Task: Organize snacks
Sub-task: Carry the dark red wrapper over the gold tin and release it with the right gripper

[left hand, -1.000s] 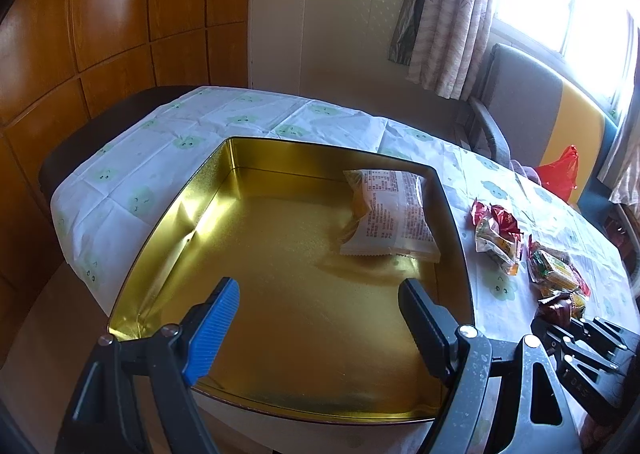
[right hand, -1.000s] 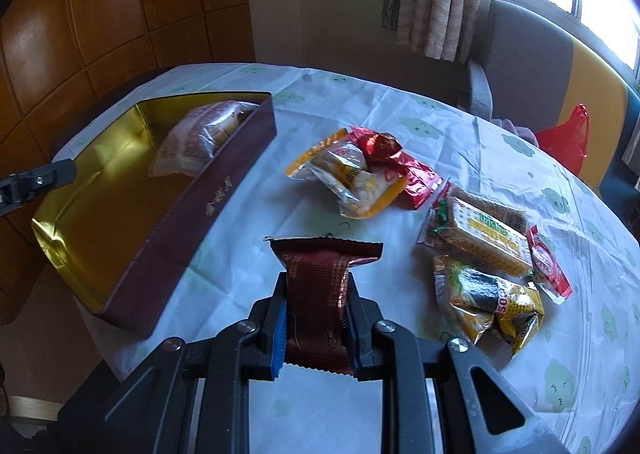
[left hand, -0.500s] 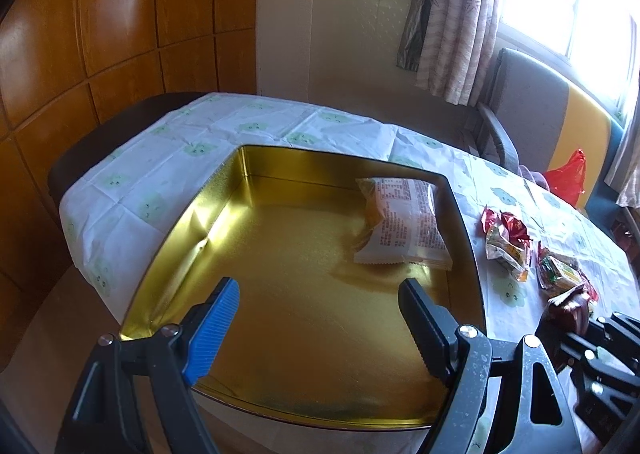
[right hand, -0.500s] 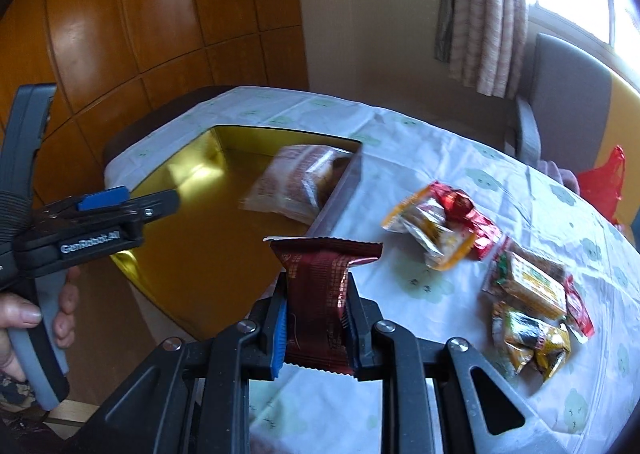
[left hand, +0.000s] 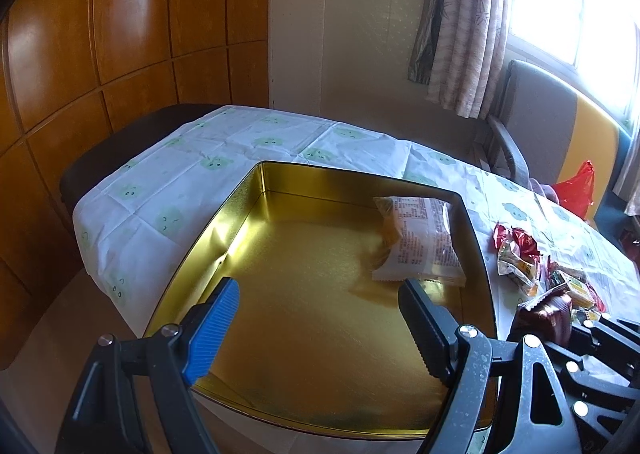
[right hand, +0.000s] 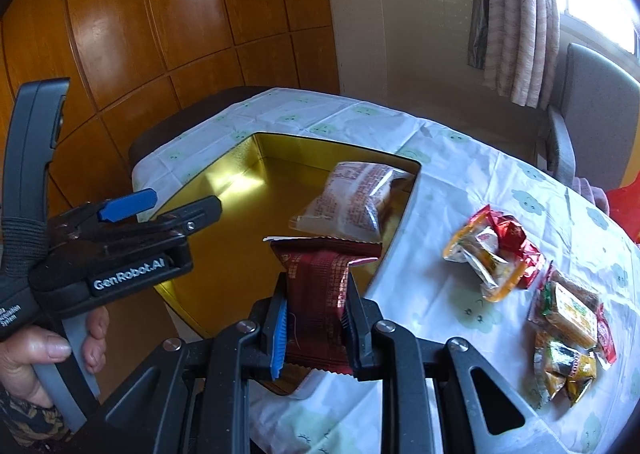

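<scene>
Here the right hand-held gripper (right hand: pixel 314 318) is clamped on a dark red snack packet (right hand: pixel 318 290), held above the near right edge of the gold tin (right hand: pixel 240 238). The left hand-held gripper (left hand: pixel 320 330) hangs open and empty over that tin, where a pale packet (left hand: pixel 420 246) lies. More snacks (right hand: pixel 496 254) lie on the surface (right hand: pixel 440 190), covered by a white cloth, by wood panels (right hand: pixel 160 14) and a curtained window (right hand: pixel 516 14).

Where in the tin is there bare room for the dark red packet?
The tin floor is bare from its left wall across to the pale packet at the far right wall. Crowded: the tablecloth right of the tin, where snacks cluster.
</scene>
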A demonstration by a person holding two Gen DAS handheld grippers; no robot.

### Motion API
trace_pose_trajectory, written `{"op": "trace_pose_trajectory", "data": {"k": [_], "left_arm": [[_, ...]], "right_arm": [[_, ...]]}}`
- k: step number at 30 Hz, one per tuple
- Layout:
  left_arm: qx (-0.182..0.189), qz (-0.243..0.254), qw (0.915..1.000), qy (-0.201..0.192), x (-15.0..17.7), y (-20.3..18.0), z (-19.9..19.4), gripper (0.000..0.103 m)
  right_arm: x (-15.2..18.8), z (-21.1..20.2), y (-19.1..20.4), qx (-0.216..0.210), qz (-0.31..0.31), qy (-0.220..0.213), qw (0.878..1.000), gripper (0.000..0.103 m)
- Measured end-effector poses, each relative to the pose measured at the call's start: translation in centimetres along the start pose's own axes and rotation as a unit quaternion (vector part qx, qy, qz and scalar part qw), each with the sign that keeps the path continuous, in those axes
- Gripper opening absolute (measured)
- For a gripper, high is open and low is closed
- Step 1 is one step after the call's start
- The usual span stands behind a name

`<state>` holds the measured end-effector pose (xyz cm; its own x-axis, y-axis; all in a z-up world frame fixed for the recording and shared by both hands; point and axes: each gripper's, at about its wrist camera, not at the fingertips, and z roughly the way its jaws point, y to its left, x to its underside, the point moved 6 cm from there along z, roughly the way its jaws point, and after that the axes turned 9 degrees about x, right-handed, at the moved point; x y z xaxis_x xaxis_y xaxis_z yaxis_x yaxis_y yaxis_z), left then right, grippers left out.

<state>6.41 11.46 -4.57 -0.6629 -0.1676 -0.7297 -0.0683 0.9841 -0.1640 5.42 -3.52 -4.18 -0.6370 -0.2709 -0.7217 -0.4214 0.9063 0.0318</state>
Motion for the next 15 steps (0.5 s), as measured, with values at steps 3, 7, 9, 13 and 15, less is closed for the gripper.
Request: {"op": "trace_pose_trajectory", "data": {"k": [3, 7, 9, 13, 15], "left_arm": [[-0.003, 0.0, 1.0, 0.0, 0.0, 0.1, 0.1, 0.082], [-0.007, 0.0, 1.0, 0.001, 0.1, 0.3, 0.4, 0.082], [-0.008, -0.001, 1.0, 0.001, 0.1, 0.4, 0.5, 0.082], [-0.016, 0.011, 0.9998, -0.007, 0.0, 0.2, 0.3, 0.082], [-0.019, 0.016, 0.9996, -0.013, -0.1, 0.1, 0.2, 0.082]], "right_arm": [[-0.2, 0.6, 0.5, -0.006, -0.002, 0.005, 1.0, 0.023], [-0.6, 2.2, 0.8, -0.008, 0.003, 0.017, 1.0, 0.023], [-1.0, 3.5, 0.7, 0.003, 0.004, 0.024, 1.0, 0.023], [-1.2, 5.8, 0.1, 0.018, 0.008, 0.042, 0.999, 0.025], [-1.1, 6.3, -0.2, 0.025, 0.015, 0.045, 0.999, 0.025]]}}
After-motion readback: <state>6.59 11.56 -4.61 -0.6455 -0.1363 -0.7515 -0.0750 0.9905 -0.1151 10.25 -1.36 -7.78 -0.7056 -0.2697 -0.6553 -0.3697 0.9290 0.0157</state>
